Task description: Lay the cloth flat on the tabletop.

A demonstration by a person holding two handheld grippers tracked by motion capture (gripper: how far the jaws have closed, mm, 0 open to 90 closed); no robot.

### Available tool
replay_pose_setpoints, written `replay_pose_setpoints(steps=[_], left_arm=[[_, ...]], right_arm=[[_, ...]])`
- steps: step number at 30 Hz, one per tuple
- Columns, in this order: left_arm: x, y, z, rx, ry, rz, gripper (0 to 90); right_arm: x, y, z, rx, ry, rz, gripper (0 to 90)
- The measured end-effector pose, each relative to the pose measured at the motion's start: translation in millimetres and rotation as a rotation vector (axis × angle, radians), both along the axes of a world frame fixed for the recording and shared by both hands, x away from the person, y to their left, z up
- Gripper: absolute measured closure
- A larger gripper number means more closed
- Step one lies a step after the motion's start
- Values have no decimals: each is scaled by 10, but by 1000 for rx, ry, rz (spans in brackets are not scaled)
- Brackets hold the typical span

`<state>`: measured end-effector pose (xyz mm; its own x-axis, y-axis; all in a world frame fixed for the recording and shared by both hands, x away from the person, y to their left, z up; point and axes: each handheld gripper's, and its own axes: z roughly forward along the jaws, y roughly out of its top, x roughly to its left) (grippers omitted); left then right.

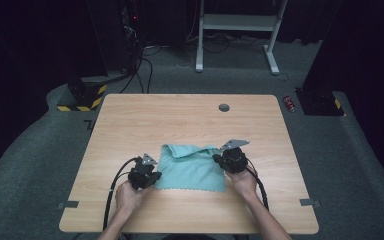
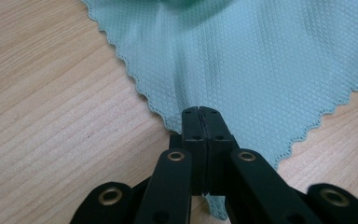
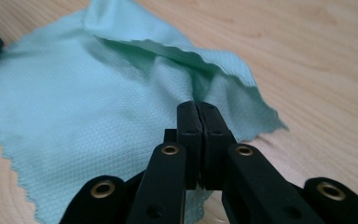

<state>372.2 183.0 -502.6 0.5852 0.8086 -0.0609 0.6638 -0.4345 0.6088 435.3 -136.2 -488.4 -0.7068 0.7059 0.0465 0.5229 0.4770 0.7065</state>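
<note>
Setting: a lab or recording room, dimly lit. A single light-wood worktop [image 1: 190,125] with a grey cable grommet [image 1: 224,107] is standing on grey carpet [image 1: 40,150]. Dark equipment racks [image 1: 110,35] are trailing black cables [image 1: 145,70] across the floor behind it. Black-and-yellow hazard tape is marking the stand bases [image 1: 80,102] at both far corners. A white metal frame [image 1: 240,30] is standing at the back. Grey tape marks [image 1: 68,204] are sitting at the worktop's edges.
</note>
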Motion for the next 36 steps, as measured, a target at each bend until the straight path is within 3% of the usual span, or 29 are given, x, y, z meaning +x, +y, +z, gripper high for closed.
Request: replay_pose_setpoints(steps=[1,2,5,7,10,11,12,14,19,22,28,36], left_arm=[[0,0,0,0,0,0,876],[-11,-3,-16,-19,-7,8,840],[-37,-20,-24,-58,-29,2,764],[-45,-25,-24,-62,-35,0,739],[-64,-24,-35,-60,-49,3,714],[-64,-24,-35,-60,-49,3,709],[-69,-23,-53,-54,-50,12,705],[-73,-25,-72,-44,-57,19,703],[-62,-21,-83,-38,-57,30,760],[-64,-24,-84,-34,-57,28,822],[-86,-32,-85,-48,-41,8,893],[-240,-89,-62,-53,-5,-46,894]], right_arm=[[0,0,0,0,0,0,855],[2,-7,-29,0,11,-11,752],[-76,-60,8,20,-13,-30,700],[-116,-95,32,25,-26,-29,693],[-333,-237,106,23,-52,-6,716],[-333,-237,106,23,-52,-6,716],[-475,-277,78,13,-57,36,729],[-567,-278,13,-8,-56,56,731],[-608,-238,-186,-12,-23,65,740],[-593,-194,-261,-54,-14,68,766],[-670,-157,-251,-131,-67,102,895],[-726,-270,-197,-121,-28,110,899]])
